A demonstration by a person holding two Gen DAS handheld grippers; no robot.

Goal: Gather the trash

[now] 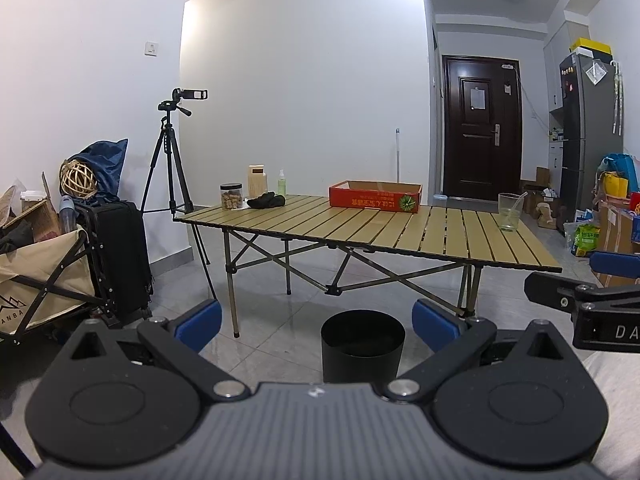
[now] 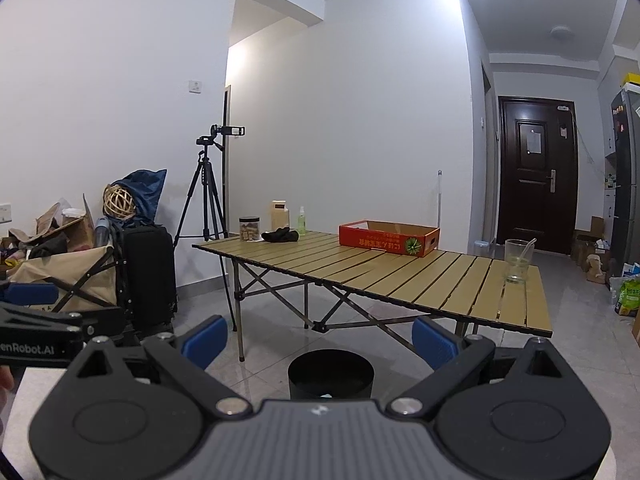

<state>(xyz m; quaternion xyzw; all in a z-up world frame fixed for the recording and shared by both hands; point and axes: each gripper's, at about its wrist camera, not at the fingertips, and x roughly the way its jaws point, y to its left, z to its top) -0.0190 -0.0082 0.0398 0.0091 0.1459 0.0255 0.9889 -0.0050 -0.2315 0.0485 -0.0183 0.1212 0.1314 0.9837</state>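
Okay, my left gripper (image 1: 317,322) hangs with its blue pads spread wide, holding nothing, and the black trash bin (image 1: 363,346) sits on the floor just ahead between them. On the folding table (image 1: 400,236) beyond stand a red cardboard box (image 1: 375,197) and a glass cup (image 1: 511,212). My right gripper (image 2: 320,340) is equally wide apart and empty.

A tan counter (image 1: 360,232) of slatted strips crossed by dark gaps. On it, a red cardboard box (image 1: 375,197) printed with a green round emblem, a clear glass (image 1: 510,212), a pale green bottle (image 1: 282,184) and a black cloth (image 1: 266,201). A black bin (image 1: 362,346) stands on glossy grey floor tiles (image 1: 280,320). The door (image 1: 480,128) is dark brown and the walls (image 1: 300,80) white. Both hand-held grippers are black with blue pads (image 1: 200,322).
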